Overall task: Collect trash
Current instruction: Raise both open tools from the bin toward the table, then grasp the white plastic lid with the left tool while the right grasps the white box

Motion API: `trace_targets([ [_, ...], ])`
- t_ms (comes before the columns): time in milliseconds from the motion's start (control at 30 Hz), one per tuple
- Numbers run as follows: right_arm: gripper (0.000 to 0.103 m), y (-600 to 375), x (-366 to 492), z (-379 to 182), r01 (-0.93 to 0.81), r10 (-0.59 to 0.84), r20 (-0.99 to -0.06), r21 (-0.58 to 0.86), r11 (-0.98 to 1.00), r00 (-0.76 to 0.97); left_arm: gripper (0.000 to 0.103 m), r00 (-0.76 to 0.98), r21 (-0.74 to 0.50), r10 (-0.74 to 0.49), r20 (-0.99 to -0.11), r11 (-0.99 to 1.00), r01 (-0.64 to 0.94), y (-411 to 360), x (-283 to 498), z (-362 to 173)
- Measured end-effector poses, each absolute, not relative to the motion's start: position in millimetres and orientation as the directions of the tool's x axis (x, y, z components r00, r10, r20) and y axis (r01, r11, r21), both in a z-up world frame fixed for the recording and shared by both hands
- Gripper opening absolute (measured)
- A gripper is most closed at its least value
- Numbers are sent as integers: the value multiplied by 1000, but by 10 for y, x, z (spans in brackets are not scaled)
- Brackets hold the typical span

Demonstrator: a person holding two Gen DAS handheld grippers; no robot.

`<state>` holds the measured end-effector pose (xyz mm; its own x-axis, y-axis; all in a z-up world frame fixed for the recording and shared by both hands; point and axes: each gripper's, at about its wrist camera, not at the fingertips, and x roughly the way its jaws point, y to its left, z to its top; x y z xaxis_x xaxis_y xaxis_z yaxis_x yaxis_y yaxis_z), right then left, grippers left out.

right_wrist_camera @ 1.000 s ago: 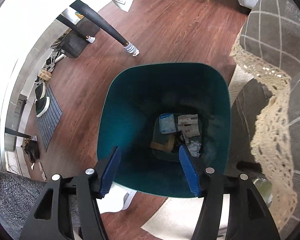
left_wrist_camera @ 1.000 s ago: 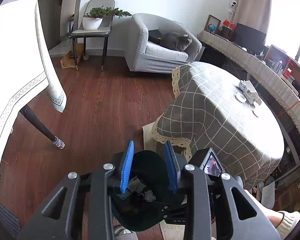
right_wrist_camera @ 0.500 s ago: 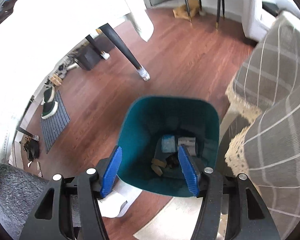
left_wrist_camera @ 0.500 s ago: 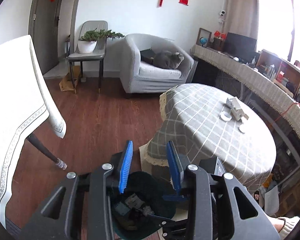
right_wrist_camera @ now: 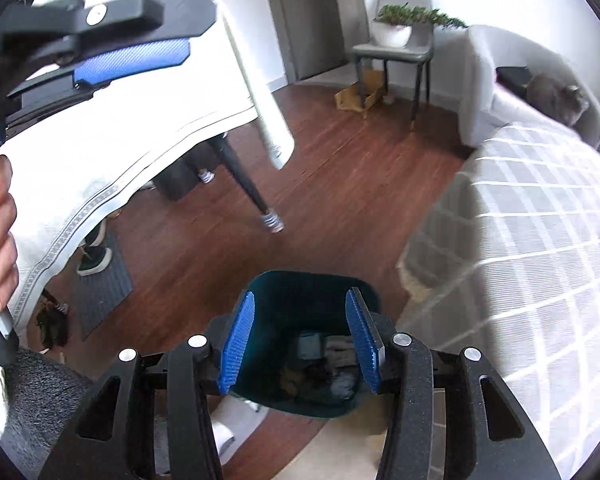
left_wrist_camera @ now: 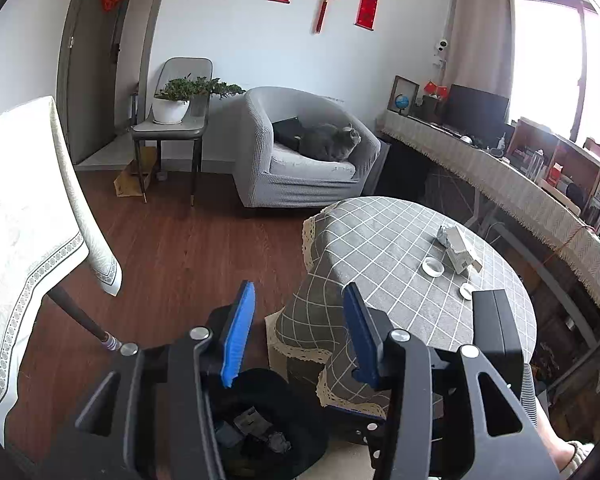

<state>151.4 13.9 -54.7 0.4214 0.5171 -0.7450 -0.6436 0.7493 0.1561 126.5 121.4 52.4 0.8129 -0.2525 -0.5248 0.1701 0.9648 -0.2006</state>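
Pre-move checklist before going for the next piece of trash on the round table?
1. Left tongs open and holding nothing: ok.
2. Right tongs open and holding nothing: ok.
3. Trash left on the checked table: ok, a crumpled carton and two small white rings lie on top.
4. Carton unobstructed for a grasp: ok, nothing rests on it; one ring sits close beside it.
5. Teal bin has room: ok, scraps only cover the bottom.
6. Cat out of the path: ok, lying in the armchair.
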Motion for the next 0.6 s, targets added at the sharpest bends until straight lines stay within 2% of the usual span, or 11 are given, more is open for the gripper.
trace_targets([
  [267,48,-258,1657,-366,-608,519,-707,158,778,480,54,802,-187,-272,-531,961,202,888,1438,542],
  [600,48,-836,1888,-239,-522,458,-669,121,844,585,59,783,-171,-307,-541,952,255,407,1751,517],
])
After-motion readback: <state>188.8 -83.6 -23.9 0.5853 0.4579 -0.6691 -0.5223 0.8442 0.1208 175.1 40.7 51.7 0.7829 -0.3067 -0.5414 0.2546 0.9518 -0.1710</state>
